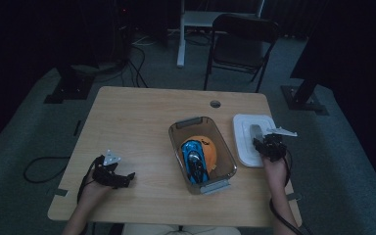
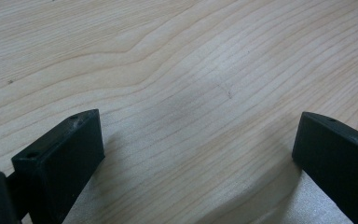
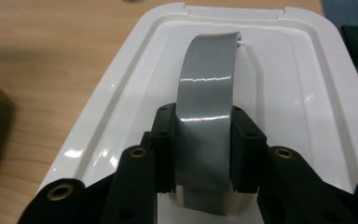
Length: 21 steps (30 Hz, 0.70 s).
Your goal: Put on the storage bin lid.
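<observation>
White lid (image 1: 252, 139) lies flat on the desk (image 1: 142, 127) at its right edge, just right of the clear bin (image 1: 203, 154), a narrow strip of desk between them. Grey tape handle (image 3: 207, 107) arches up off the lid's middle; right tool (image 3: 203, 149) is clamped on that handle, one black jaw pressed to each side, near the end of the loop closest to the person. In the high view the right tool (image 1: 269, 146) sits over the lid's near half, hand coming in from the bottom right. Bin holds an orange ball (image 1: 210, 147) with a blue toy car (image 1: 193, 159) on top, bin uncovered. Left tool (image 1: 112, 174) rests low at the desk's near left, well apart from the bin, jaws spread wide with bare wood between them (image 2: 200, 140), gripping nothing. Beyond the desk: black folding chair (image 1: 242, 46), cables on the floor, dim room.
</observation>
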Each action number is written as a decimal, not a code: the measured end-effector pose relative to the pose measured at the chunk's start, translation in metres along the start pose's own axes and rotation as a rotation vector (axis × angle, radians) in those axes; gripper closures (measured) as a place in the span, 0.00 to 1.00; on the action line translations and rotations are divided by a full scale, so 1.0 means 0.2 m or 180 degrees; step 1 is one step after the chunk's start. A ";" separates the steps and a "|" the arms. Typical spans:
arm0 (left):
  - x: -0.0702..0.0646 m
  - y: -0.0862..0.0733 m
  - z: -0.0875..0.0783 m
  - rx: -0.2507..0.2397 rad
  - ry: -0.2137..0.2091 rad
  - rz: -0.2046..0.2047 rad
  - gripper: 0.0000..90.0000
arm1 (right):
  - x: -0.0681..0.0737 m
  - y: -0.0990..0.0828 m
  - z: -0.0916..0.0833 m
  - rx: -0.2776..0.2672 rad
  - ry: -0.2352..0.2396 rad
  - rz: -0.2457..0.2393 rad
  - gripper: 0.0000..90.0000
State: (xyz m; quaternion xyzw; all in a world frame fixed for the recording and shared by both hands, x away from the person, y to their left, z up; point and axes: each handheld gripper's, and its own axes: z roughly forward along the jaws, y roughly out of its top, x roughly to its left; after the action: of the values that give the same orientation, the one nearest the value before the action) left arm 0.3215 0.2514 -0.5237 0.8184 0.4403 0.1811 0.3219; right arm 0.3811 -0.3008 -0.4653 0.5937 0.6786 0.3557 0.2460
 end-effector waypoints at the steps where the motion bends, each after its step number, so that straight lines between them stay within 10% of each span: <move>1: 0.00 0.00 0.00 -0.0001 0.0000 -0.0002 0.03 | 0.01 0.02 -0.05 -0.0067 0.0016 0.0000 0.75; 21: 0.00 0.00 0.00 0.0005 0.0005 -0.0006 0.03 | 0.40 0.14 -0.46 -0.0516 0.0596 -0.0302 0.75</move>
State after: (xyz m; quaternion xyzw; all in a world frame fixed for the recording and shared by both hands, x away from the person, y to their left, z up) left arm 0.3214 0.2511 -0.5236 0.8181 0.4414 0.1812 0.3211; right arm 0.3151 -0.2383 -0.3776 0.5033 0.6949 0.4512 0.2453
